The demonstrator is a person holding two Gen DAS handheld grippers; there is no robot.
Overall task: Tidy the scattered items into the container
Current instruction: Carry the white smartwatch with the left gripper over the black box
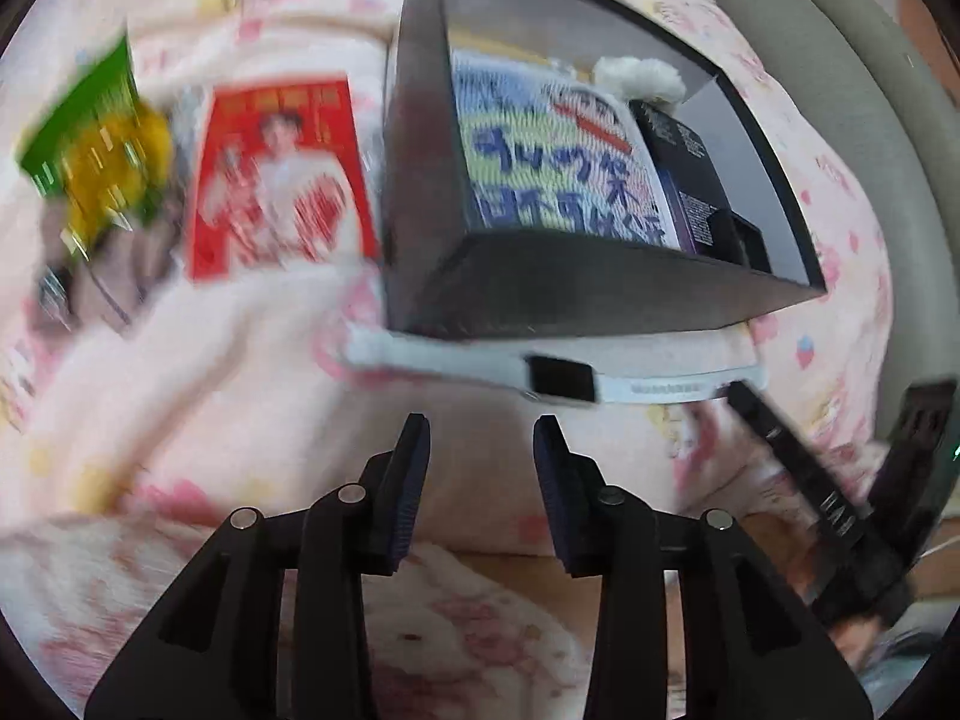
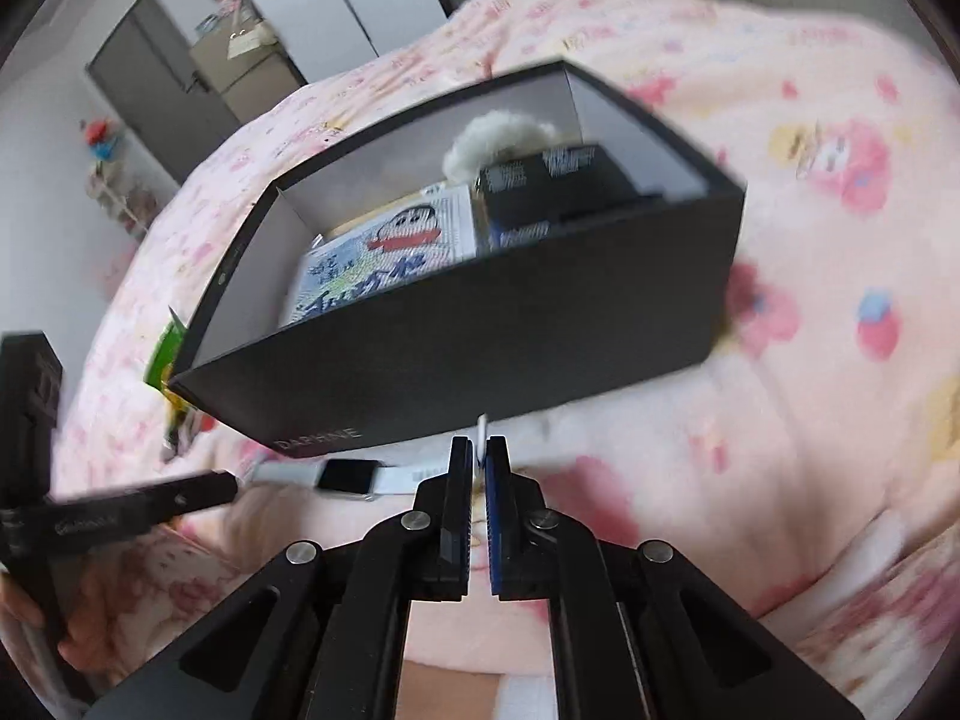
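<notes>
A black box [image 2: 468, 354] stands on the pink bedspread and holds a cartoon-print item [image 1: 558, 168], a small dark box [image 1: 690, 180] and a white fluffy thing [image 1: 639, 75]. Just in front of it lies a smartwatch [image 1: 561, 378] with a white strap. My right gripper [image 2: 479, 450] is shut, and the white end of the strap shows between its tips. My left gripper [image 1: 482, 429] hovers open just short of the watch, with nothing between its fingers. A red picture card [image 1: 282, 180] and a green and yellow packet [image 1: 96, 150] lie left of the box.
The pink patterned bedspread [image 2: 810, 300] covers the whole surface in soft folds. A hand [image 2: 90, 630] shows at the lower left of the right wrist view. Doors and a cabinet [image 2: 240, 72] stand in the room behind.
</notes>
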